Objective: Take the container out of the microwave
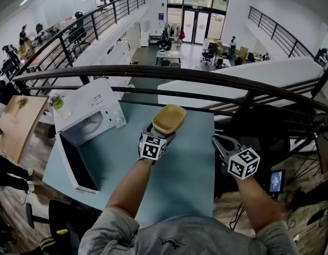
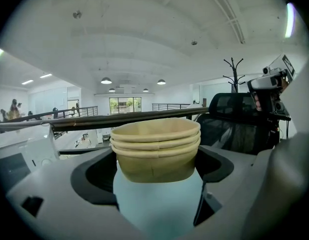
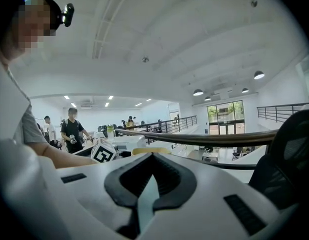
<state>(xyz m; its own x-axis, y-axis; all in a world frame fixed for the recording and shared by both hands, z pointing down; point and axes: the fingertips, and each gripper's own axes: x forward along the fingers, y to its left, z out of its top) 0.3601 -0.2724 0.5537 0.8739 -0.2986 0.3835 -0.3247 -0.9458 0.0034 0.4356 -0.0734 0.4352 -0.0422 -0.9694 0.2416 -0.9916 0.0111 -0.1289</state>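
A tan oval container (image 1: pixel 169 119) stands on the teal table (image 1: pixel 174 179) near its far edge, outside the white microwave (image 1: pixel 89 116). My left gripper (image 1: pixel 161 134) is just behind the container and open. In the left gripper view the container (image 2: pixel 155 149) fills the wide gap of the left gripper (image 2: pixel 155 180), resting on the table with room at either side. My right gripper (image 1: pixel 222 142) hovers over the table's right edge, shut and holding nothing. Only a thin slit shows in the right gripper (image 3: pixel 150 181) in its own view.
The microwave's door (image 1: pixel 79 166) hangs open toward the table's left front. A bottle (image 1: pixel 58 104) stands on the microwave. A dark railing (image 1: pixel 206 78) runs just beyond the table. A black chair (image 2: pixel 237 126) sits to the right, and a small screen (image 1: pixel 276 180) lies lower right.
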